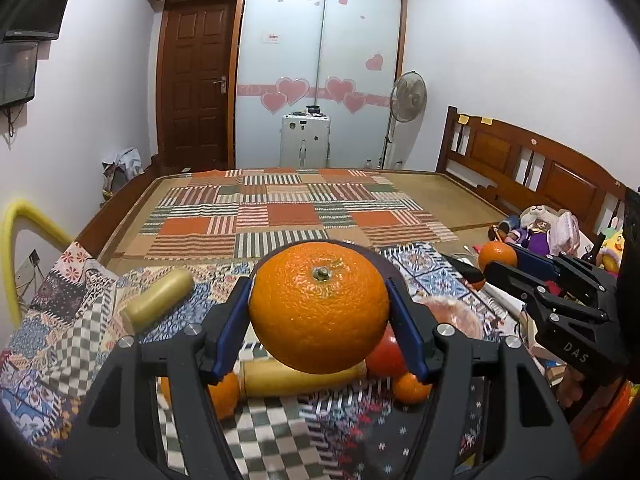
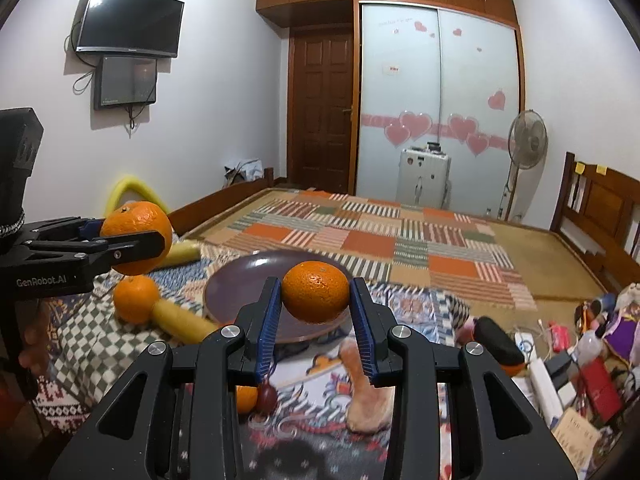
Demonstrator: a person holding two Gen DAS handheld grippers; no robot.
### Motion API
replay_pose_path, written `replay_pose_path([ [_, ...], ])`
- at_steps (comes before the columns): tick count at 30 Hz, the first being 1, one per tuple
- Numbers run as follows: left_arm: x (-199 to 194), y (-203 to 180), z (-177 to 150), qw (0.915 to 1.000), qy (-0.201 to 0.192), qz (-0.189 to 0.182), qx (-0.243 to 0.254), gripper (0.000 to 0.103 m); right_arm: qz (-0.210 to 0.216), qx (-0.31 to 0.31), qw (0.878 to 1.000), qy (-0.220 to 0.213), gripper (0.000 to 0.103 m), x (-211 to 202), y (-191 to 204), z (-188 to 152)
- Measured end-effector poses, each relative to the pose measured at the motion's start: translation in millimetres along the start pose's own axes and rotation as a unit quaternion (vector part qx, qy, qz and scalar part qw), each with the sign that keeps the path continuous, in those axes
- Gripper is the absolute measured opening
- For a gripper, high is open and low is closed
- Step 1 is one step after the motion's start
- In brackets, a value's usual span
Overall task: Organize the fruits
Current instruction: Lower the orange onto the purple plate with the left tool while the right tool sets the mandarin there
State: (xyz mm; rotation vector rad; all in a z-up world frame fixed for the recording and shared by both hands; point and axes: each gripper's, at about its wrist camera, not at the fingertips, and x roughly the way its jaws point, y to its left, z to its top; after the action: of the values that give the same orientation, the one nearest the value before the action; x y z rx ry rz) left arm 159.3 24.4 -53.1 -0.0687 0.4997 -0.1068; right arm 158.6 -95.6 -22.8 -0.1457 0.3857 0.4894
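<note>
Left tool (image 1: 319,312) clamped on large orange (image 1: 319,307), raised over the bed. Right tool (image 2: 316,298) clamped on smaller orange (image 2: 316,297), purple plate (image 2: 240,280) just behind and below it.

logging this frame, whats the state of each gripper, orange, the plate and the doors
left gripper: shut on large orange, lifted
right gripper: shut on small orange, lifted above plate
plate: bare, on cloth
loose orange: lying on cloth
wooden door: closed
wardrobe doors: closed
</note>
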Motion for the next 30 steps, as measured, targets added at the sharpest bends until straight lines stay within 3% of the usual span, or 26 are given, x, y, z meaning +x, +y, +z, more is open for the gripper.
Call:
replay_pose_path([
  [14,52.3,-0.3,25.7,0.9994,0.012,0.021,0.024,0.065,-0.016,-0.003,1.0,0.002,0.032,52.4,-9.2,20.3],
  [25,104.7,19.3,34.0,0.9979,0.047,0.044,0.01,0.065,-0.025,-0.013,0.998,0.048,0.032,101.4,-17.2,14.6],
  [30,130.8,27.6,38.0,0.9956,0.077,0.051,0.011,0.065,-0.014,-0.019,0.996,0.089,0.032,123.5,-16.6,15.9],
])
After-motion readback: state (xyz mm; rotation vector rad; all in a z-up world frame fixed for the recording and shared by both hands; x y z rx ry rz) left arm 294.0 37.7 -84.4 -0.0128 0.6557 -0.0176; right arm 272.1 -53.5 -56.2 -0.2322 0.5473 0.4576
